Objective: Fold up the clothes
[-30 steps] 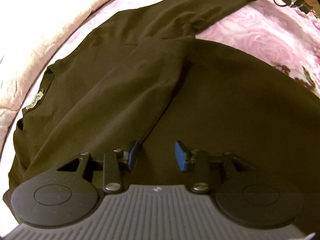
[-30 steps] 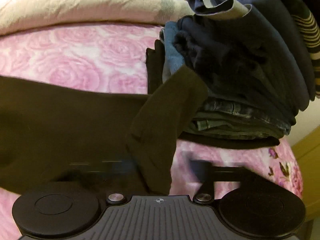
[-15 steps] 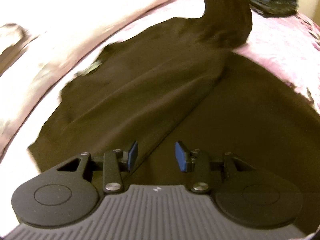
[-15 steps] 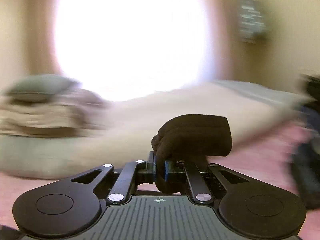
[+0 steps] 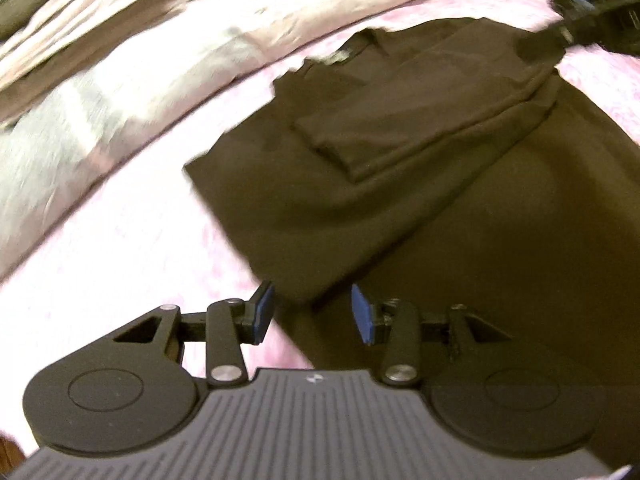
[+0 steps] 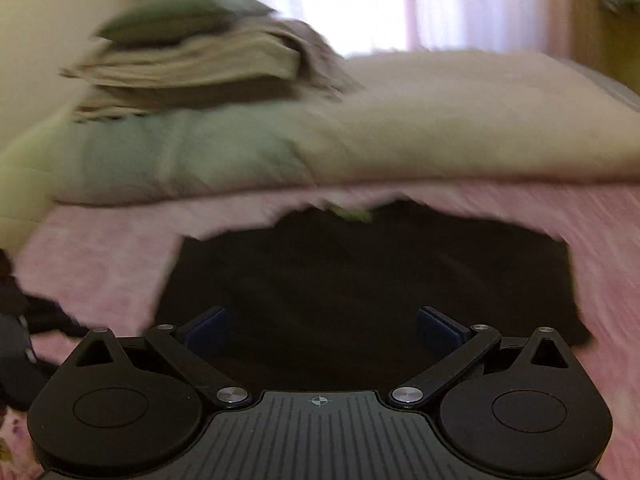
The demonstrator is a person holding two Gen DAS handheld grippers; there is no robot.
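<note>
A dark brown long-sleeved shirt lies flat on the pink flowered bedsheet. Its collar points toward the pillows. One sleeve lies folded across the chest. My left gripper hovers over the shirt's near side edge, partly open, with no cloth between its blue pads. In the right wrist view the same shirt fills the lower middle. My right gripper is above it and its jaws are opening wide, with nothing between them.
A cream quilt runs along the far side of the bed. A stack of folded beige clothes rests on a green pillow. A pile of dark clothes sits beyond the shirt's far shoulder. A bright window is behind.
My right gripper carried the sleeve up and over, then let go; the sleeve now lies folded across the chest. My left gripper slid sideways to the shirt's side edge.
</note>
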